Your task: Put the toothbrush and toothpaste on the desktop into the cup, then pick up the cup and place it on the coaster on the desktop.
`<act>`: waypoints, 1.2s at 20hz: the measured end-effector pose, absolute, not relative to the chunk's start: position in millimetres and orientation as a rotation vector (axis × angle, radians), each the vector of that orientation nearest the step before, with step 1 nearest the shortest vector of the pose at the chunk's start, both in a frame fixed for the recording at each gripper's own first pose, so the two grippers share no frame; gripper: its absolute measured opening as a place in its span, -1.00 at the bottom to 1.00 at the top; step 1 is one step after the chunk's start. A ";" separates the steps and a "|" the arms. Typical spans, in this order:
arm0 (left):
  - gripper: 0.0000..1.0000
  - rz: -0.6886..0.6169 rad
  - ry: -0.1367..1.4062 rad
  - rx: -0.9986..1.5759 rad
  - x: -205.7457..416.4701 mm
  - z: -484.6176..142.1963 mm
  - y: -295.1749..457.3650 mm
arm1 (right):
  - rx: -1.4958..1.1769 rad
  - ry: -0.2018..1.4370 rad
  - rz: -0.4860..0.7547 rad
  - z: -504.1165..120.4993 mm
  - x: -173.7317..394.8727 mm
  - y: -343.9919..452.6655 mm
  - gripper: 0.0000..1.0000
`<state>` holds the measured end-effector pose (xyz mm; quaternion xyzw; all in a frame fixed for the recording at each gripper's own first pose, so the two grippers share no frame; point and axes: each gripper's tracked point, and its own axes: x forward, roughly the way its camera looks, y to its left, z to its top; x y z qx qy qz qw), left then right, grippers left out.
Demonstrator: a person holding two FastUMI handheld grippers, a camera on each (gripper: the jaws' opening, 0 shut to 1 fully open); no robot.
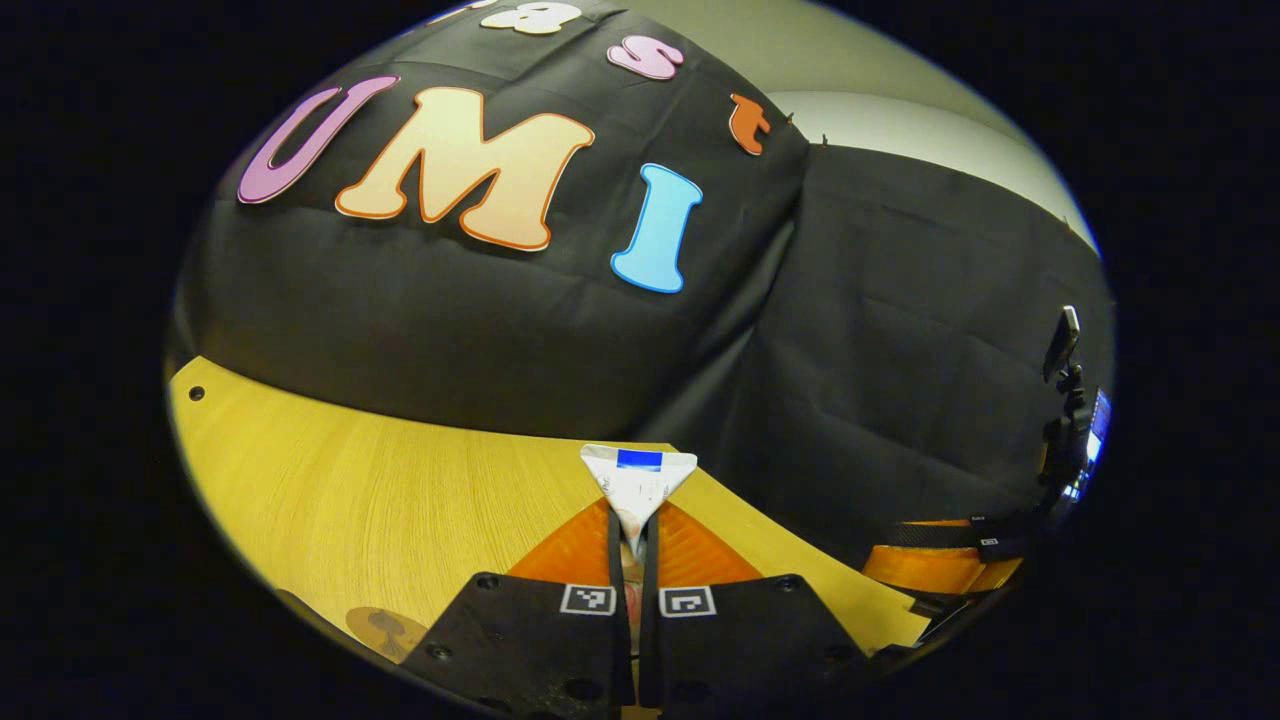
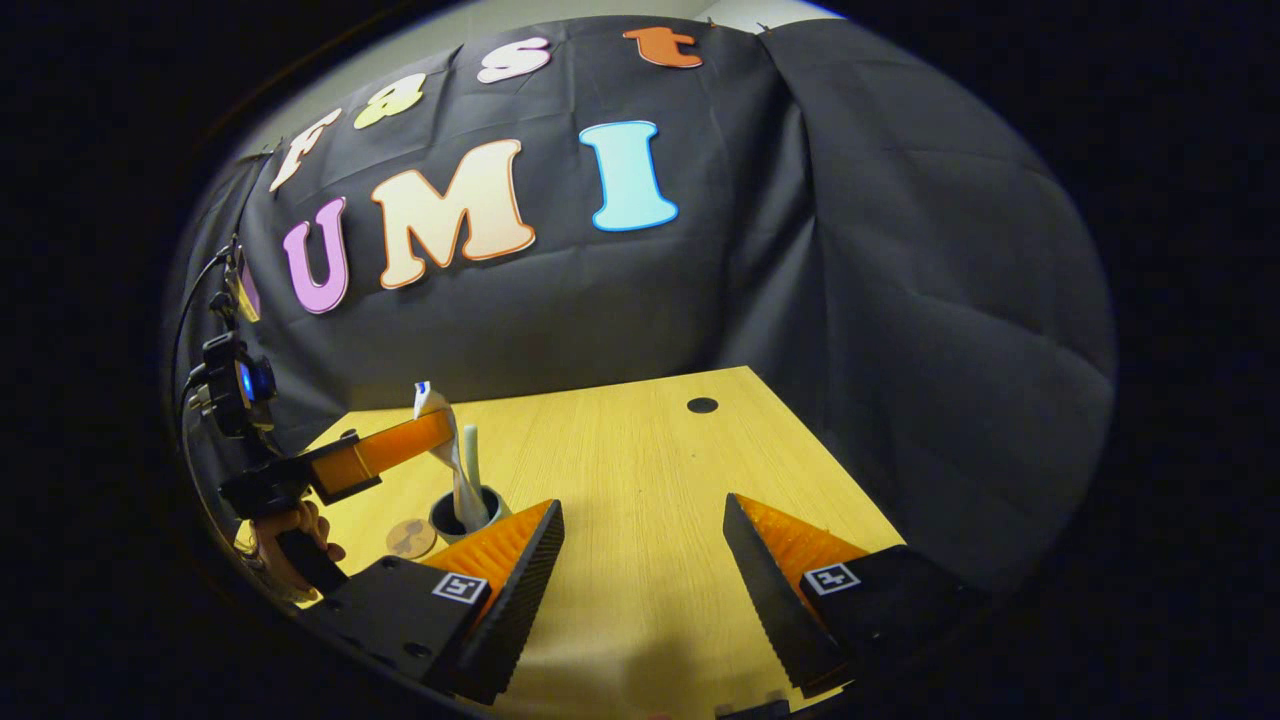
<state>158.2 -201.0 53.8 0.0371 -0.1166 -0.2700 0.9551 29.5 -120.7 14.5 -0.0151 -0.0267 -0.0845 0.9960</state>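
Both fingers of the left hand-held gripper (image 1: 632, 560) pinch the white toothpaste (image 1: 637, 488), its crimped end blue-marked. The right hand-held gripper (image 2: 640, 565) gapes wide above the tabletop (image 2: 640, 460).

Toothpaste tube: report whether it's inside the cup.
Partly in: the white toothpaste tube stands with its lower end inside the dark cup, left gripper clamping its top.

A pale wooden desk (image 2: 640, 560) fills the booth's corner, with a small dark hole (image 2: 702, 405) near its far edge. On it stands a dark cup (image 2: 466, 515), and just beside that lies a round brown coaster (image 2: 411, 538).
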 end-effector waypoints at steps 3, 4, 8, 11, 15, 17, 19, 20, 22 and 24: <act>-0.80 -0.556 -0.228 0.078 155.7 46.9 -198.7 | -0.043 -0.037 -0.136 8.3 33.8 -110.6 0.97; -0.77 -0.556 -0.218 0.070 154.4 41.7 -197.7 | -0.045 -0.030 -0.125 5.7 36.0 -107.7 0.97; -0.16 -0.558 -0.259 0.066 136.2 51.9 -193.5 | -0.066 -0.011 -0.086 1.6 39.5 -95.8 0.97; 0.58 -0.523 -0.313 0.083 123.1 67.7 -181.9 | -0.077 0.001 -0.049 0.0 39.6 -83.0 0.89; 0.87 -0.449 -0.335 0.059 109.6 80.7 -154.1 | -0.093 0.040 0.017 -4.4 42.8 -58.6 0.97; 0.87 -0.398 -0.343 0.051 102.4 85.4 -134.4 | -0.111 0.079 0.054 -10.8 46.5 -44.3 0.97; 0.87 -0.340 -0.337 0.053 95.6 86.2 -111.3 | -0.129 0.134 0.092 -20.2 50.8 -29.9 0.89; 0.87 -0.314 -0.330 0.056 92.0 85.2 -99.9 | -0.139 0.164 0.112 -24.0 52.1 -22.0 0.97; 0.87 -0.260 -0.315 0.051 85.7 80.4 -74.7 | -0.158 0.217 0.140 -33.9 57.0 -10.8 0.90; 0.87 -0.204 -0.295 0.043 77.8 74.8 -49.5 | -0.180 0.266 0.159 -43.3 63.4 -1.0 0.97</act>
